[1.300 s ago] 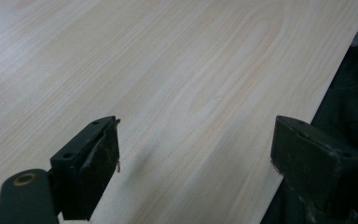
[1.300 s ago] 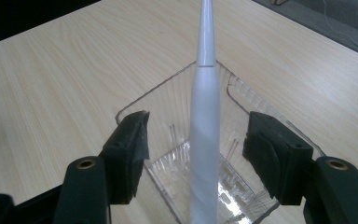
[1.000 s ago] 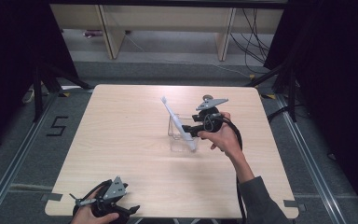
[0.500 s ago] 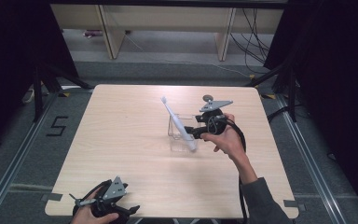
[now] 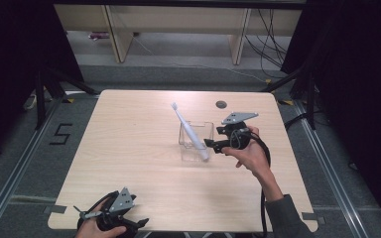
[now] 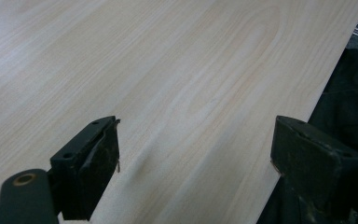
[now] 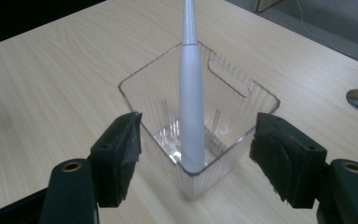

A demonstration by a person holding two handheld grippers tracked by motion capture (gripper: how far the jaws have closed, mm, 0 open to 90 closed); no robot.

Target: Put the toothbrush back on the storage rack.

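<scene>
White plastic toothbrush (image 7: 189, 107) leans inside the clear ribbed plastic container (image 7: 242, 100) on the pale wooden desk (image 5: 129, 148); my right hand-held gripper (image 7: 196, 156), spread, flanks it; my left hand-held gripper (image 6: 196, 154) rests spread.

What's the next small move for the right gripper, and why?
Probably back the right gripper straight away from the clear bin. Its jaws stand open on either side of the bin's near corner, gripping nothing, and the toothbrush already sits inside, leaning on the rim. Pulling back without touching avoids knocking the bin or the brush. The left gripper rests at the table's near edge.
</scene>
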